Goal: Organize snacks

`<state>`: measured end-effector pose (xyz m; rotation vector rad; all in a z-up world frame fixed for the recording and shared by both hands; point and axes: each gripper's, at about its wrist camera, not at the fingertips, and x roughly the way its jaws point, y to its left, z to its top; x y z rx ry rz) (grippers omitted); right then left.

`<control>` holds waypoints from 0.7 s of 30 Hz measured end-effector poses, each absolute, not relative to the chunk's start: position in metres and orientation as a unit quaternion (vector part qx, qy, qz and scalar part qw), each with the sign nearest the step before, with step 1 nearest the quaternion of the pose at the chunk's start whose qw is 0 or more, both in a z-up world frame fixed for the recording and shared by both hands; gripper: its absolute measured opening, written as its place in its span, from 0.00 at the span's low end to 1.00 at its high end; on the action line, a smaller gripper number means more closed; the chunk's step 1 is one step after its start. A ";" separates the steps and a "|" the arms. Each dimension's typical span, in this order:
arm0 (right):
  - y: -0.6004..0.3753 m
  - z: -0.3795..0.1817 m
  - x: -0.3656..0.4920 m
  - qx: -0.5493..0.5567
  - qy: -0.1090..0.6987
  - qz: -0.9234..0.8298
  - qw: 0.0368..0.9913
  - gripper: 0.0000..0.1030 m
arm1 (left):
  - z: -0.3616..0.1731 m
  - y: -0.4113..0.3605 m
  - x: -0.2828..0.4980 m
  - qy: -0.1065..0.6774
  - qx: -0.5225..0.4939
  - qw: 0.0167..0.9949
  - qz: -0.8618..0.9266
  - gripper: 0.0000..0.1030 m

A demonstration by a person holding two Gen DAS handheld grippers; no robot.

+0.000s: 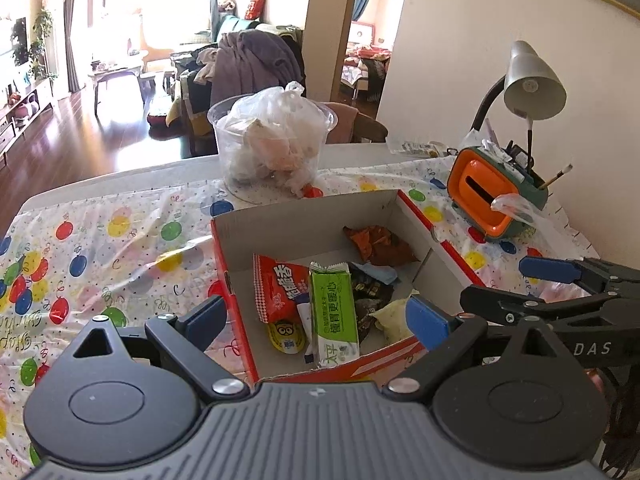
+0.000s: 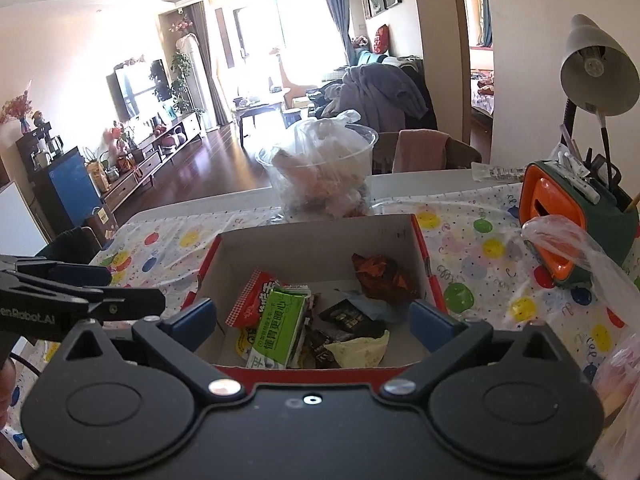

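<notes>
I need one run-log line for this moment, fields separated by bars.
stage: snacks in box | left gripper: open, empty | right gripper: open, empty | cardboard box: holds green packet, red packet

A: Access from above?
B: Box [image 2: 316, 240] top is open; snack packets [image 2: 280, 320] cover its near floor.
A: Obstructions?
B: Clear tub [image 2: 320, 172] just behind; orange holder [image 2: 560, 216] and lamp [image 2: 596, 64] stand right.

Left black tongs with blue pads [image 1: 320, 314] spread wide, empty; right black tongs with blue pads [image 2: 312, 322] likewise wide, empty, level alongside
</notes>
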<state>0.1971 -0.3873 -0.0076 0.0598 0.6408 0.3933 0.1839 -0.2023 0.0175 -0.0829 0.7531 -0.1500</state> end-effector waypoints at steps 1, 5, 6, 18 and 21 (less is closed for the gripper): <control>-0.388 -0.008 0.197 0.032 0.313 0.192 0.930 1.00 | 0.018 -0.202 0.182 0.364 -0.041 0.928 -0.073 0.94; -0.392 -0.008 0.197 0.047 0.311 0.188 0.930 1.00 | 0.021 -0.204 0.179 0.355 -0.038 0.932 -0.069 0.94; -0.393 -0.008 0.196 0.052 0.311 0.189 0.930 1.00 | 0.022 -0.204 0.178 0.354 -0.040 0.932 -0.069 0.94; -0.392 -0.005 0.188 0.053 0.306 0.200 0.929 1.00 | 0.021 -0.207 0.171 0.356 -0.050 0.931 -0.063 0.94; -0.392 -0.004 0.186 0.053 0.305 0.202 0.929 1.00 | 0.022 -0.209 0.168 0.355 -0.051 0.932 -0.060 0.94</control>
